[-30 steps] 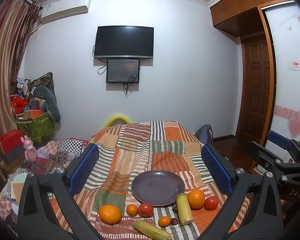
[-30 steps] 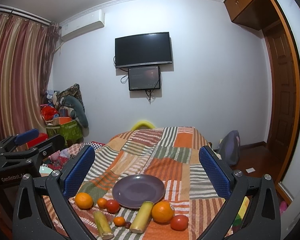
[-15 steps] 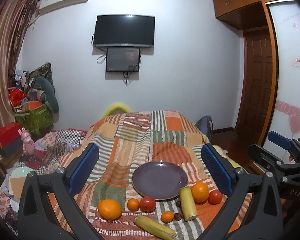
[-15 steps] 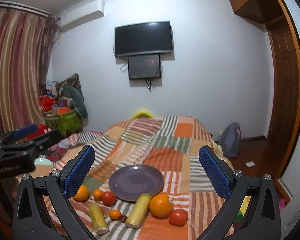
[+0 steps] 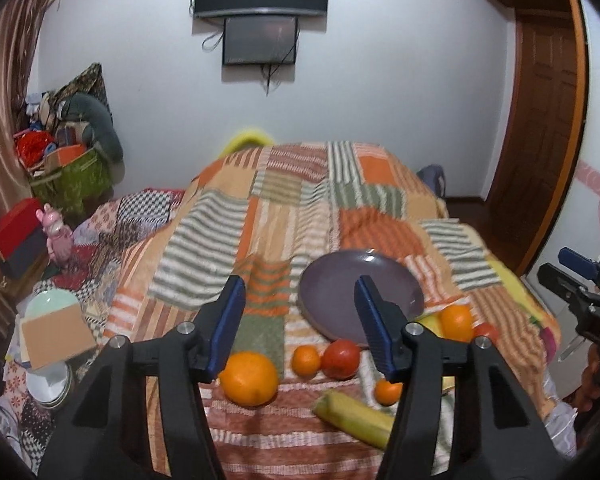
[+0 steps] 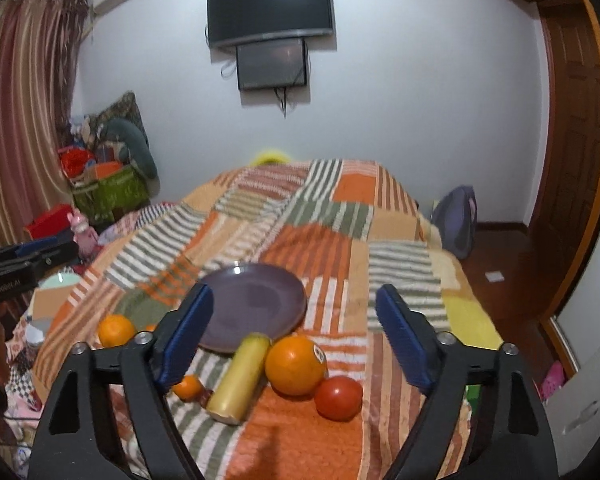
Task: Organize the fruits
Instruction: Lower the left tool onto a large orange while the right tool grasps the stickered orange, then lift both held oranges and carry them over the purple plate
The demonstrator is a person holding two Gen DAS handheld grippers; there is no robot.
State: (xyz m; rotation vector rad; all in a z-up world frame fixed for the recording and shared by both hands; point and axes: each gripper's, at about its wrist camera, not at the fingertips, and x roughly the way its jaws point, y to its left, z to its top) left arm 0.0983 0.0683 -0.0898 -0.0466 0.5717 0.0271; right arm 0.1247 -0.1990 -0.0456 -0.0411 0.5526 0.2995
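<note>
- Your left gripper (image 5: 300, 322) hangs above the near edge of the quilt (image 5: 284, 208); its jaws have just been closing, yet they stand apart with nothing between them.
- Your right gripper (image 6: 294, 330) is the wider of the two; its jaws have also just been closing and grip nothing, the fruit lying beyond and below the pads.
- The plate (image 6: 252, 304) lies flat and bare on the quilt, with the fruit strung along its near rim.
- From the right wrist, the yellow stick (image 6: 242, 376) has its long axis running from the plate's near rim toward you, far end against the rim, cut near end tilted a little left.
- The big orange (image 6: 296, 364) touches that stick's right side, sticker turned up and right; the tomato (image 6: 339, 398) sits just beside it, nearer you.
- A small orange (image 6: 188, 386) lies left of the stick, partly behind your left pad.
- From the left wrist, a second stick (image 5: 356, 414) lies nearly across the view, left end blunt, right end running behind your right finger.
- The second big orange (image 5: 249, 378) rests just beside your left pad; a mandarin (image 5: 306, 361) and a second tomato (image 5: 341, 358) touch each other below the plate.
- Another mandarin (image 5: 387, 392) peeks out beside your right finger.
</note>
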